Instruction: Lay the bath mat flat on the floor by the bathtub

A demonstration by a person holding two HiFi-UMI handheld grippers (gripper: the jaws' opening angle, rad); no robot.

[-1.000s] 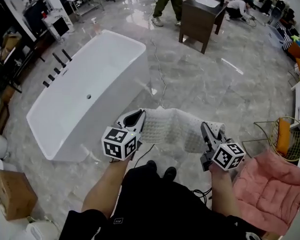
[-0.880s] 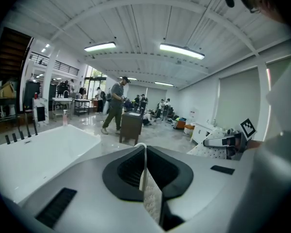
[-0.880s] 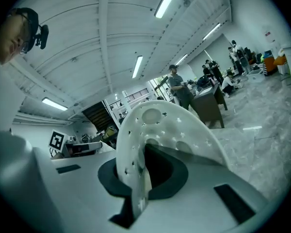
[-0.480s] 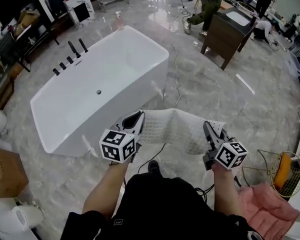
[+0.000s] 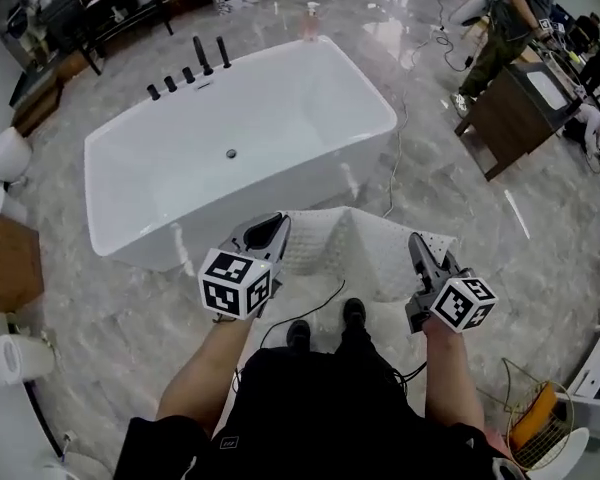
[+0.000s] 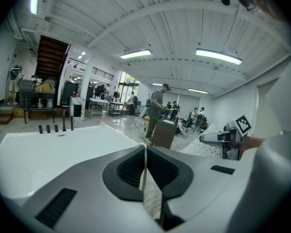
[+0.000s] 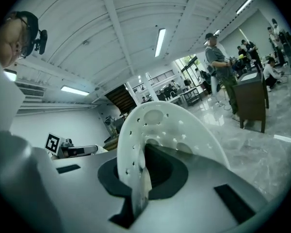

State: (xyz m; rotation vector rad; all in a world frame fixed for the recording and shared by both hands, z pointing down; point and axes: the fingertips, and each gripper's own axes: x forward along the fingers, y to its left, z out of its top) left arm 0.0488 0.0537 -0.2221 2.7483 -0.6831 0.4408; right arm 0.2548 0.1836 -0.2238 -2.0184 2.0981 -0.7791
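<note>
Bath mat [image 5: 352,251] | clamped: left gripper [image 5: 271,227], right gripper [image 5: 418,245] | (beside bathtub [image 5: 280,108])

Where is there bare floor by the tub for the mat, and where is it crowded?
Bare floor runs between the bathtub and the person's shoes, below the bath mat hanging from the left tongs and right tongs; a black cable crosses it. Right of the tub a white cable lies toward the dark cabinet. Crowded left: cardboard box.

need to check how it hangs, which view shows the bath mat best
The head view: the bath mat hangs spread between the left hand-held gripper and right hand-held gripper. Each gripper view shows mainly the pinched edge in its own jaws.
</note>
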